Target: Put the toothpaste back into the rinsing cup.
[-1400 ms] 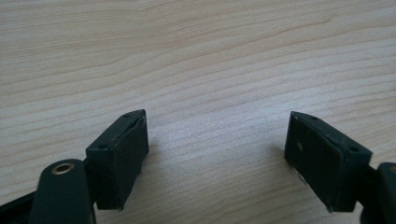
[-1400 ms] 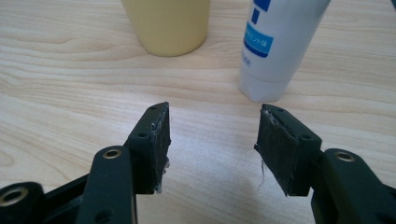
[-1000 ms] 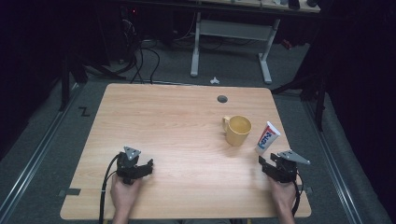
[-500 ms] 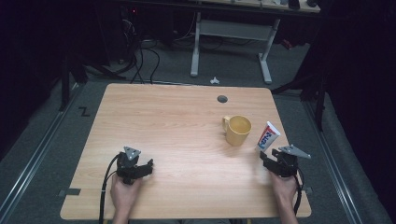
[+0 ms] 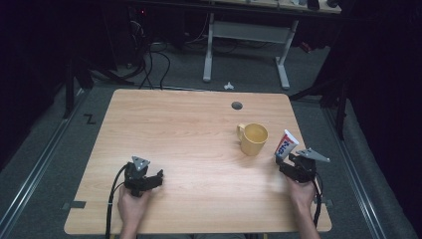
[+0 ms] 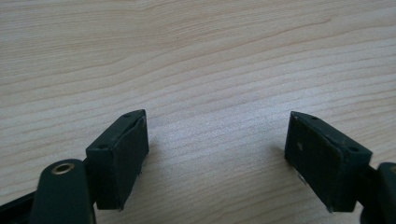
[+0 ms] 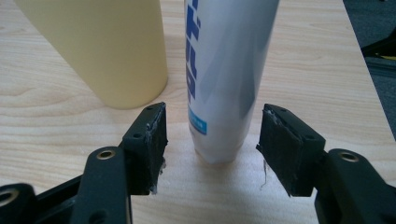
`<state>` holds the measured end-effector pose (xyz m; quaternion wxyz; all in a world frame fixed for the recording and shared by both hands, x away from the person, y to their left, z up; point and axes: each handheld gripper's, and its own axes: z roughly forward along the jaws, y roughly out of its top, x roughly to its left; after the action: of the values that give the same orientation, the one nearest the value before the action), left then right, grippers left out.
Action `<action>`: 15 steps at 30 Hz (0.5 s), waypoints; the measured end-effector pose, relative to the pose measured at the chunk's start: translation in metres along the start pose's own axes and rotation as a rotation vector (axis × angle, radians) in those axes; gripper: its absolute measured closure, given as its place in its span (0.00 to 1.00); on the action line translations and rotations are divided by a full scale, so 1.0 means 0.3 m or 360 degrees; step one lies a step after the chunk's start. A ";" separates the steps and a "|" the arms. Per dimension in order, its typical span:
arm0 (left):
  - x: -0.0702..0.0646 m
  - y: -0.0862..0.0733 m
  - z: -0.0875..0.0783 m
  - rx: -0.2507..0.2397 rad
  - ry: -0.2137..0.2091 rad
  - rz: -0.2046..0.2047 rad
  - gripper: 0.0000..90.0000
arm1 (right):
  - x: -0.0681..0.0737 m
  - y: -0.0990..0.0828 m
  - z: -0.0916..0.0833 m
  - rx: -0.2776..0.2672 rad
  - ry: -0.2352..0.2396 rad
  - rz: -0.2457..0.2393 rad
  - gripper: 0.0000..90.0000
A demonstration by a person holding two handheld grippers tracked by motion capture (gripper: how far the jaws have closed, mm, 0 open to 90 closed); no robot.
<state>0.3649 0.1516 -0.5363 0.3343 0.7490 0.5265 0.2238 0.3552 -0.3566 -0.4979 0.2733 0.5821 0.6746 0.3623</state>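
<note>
At the lower left of the high view the left gripper [image 5: 148,178] rests on the wooden table [image 5: 179,129], its jaws spread wide with nothing but bare wood between them, well apart from everything else. Moving right, the yellow mug [image 5: 254,139] sits right of centre, handle pointing left. Just beside it, to its right, stands the toothpaste tube [image 5: 285,145], upright on its cap end with its long axis near vertical, leaning slightly. The right gripper [image 5: 287,164] sits directly below the tube in the frame, clearly the nearer hand. In the right gripper view its jaws have just been opening and stand apart on either side of the tube's [image 7: 224,79] base, neither pad pressing it. Blue lettering runs up the white tube, too cropped to read.
</note>
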 end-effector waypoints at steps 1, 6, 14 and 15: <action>0.000 0.000 0.000 0.0000 0.0000 0.0000 0.24 | 0.000 0.000 0.000 0.0000 0.0000 0.0000 0.46; 0.000 0.000 0.000 0.0000 0.0000 0.0000 0.24 | 0.000 0.018 0.012 -0.0022 0.0023 0.0029 0.45; 0.000 0.000 0.000 0.0000 0.0000 0.0000 0.24 | -0.016 0.016 0.040 -0.0037 0.0035 0.0084 0.45; 0.000 0.000 0.000 0.0000 0.0000 -0.0001 0.24 | -0.016 0.016 0.042 -0.0038 0.0037 0.0092 0.45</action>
<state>0.3649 0.1516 -0.5363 0.3344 0.7489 0.5266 0.2238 0.3688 -0.3588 -0.5018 0.2618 0.5939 0.6563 0.3847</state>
